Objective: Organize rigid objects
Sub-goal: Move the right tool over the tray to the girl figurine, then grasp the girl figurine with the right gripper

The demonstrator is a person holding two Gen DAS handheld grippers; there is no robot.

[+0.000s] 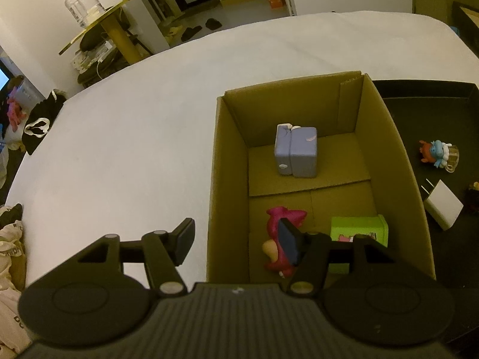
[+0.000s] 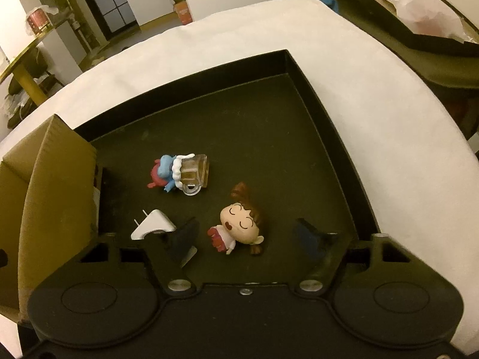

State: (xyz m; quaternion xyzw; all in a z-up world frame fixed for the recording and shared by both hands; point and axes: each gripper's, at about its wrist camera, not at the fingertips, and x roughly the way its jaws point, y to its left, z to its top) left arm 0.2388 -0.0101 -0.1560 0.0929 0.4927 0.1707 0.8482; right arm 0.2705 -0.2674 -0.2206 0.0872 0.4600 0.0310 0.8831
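In the left wrist view an open cardboard box holds a purple block toy, a pink figure and a green box toy. My left gripper is open and empty above the box's near left wall. In the right wrist view a black tray holds a brown-haired girl figurine, a blue figure with a clear mug and a white plug adapter. My right gripper is open, its fingers on either side of the girl figurine, not touching it.
Box and tray sit side by side on a white-covered surface. The tray, blue figure and white adapter also show right of the box in the left wrist view. A round gold side table with a glass jar stands beyond.
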